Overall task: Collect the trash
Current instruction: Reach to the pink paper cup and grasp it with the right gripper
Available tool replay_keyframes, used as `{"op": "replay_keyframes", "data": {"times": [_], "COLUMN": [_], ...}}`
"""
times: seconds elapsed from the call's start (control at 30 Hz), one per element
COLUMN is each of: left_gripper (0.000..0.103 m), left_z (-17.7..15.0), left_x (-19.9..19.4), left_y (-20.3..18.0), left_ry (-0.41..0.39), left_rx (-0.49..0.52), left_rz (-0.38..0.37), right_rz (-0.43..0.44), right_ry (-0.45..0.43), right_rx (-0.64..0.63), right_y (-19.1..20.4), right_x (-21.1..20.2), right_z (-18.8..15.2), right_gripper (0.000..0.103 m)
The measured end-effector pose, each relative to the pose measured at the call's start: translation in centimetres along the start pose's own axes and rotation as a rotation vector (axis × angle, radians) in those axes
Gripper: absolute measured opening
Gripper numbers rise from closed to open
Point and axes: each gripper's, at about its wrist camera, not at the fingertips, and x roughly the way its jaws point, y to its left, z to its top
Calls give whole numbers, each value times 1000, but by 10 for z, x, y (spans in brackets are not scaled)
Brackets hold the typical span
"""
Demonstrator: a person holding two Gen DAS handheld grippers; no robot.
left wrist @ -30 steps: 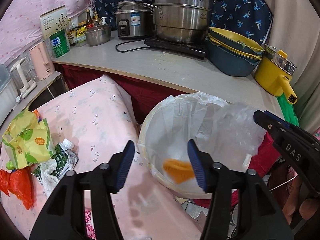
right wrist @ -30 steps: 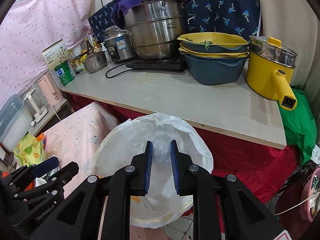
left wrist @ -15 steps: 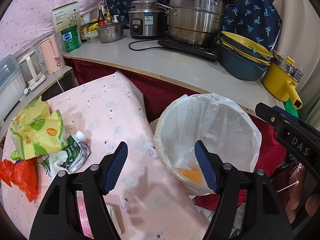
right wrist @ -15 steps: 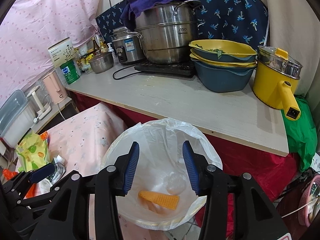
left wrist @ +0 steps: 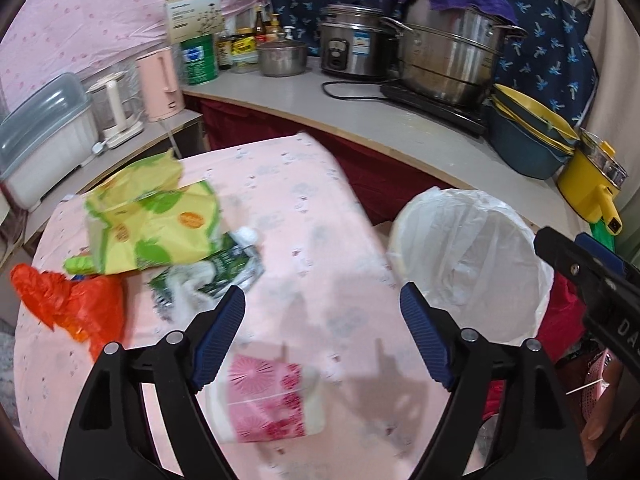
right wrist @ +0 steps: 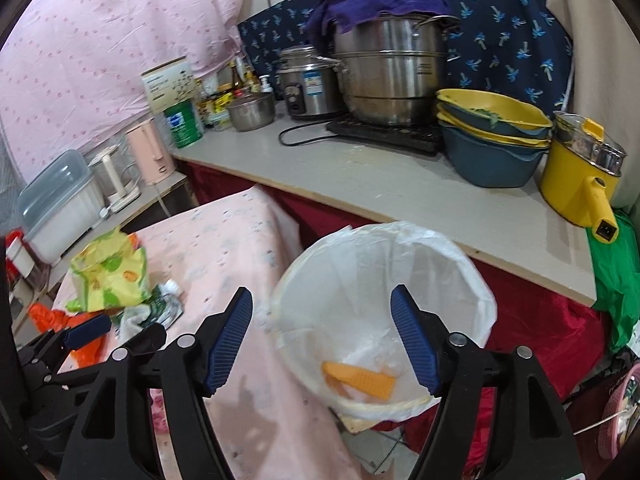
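A bin lined with a white bag stands beside the pink-clothed table; an orange wrapper and clear film lie at its bottom. My right gripper hovers over the bin rim, jaws opening, nothing between them. My left gripper is above the table, jaws opening and empty. Below it lies a pink flowered packet. Further left are a yellow-green bag, a crushed green pouch and an orange plastic bag.
A grey counter behind carries steel pots, stacked yellow and blue basins, a yellow electric pot and a green tin. A pink kettle and a plastic box sit at left.
Both grippers opened wide. The left one swung left from above the bin to over the table. The right one drew back a little; the orange wrapper now lies in the bin.
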Motion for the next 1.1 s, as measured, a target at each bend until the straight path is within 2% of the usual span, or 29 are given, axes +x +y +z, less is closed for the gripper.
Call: {"op": "replay_keyframes", "data": {"times": [0.23, 0.43, 0.67, 1.1], "left_gripper": [79, 81, 81, 81], "left_z": [-18, -37, -61, -85], "left_x": [-18, -31, -41, -45], "left_y": [48, 91, 133, 178], "left_ry": [-3, 0, 13, 45], "left_rx": [-52, -98, -149, -220], "left_rz": [75, 156, 226, 269], "right_rz": [79, 107, 123, 91], "right_ry": [60, 114, 180, 211], "right_rx": [-34, -97, -101, -161], "right_y": [48, 91, 121, 175], "right_x": [1, 4, 17, 35], "right_z": [-25, -54, -82, -115], "right_gripper": [78, 81, 83, 83]}}
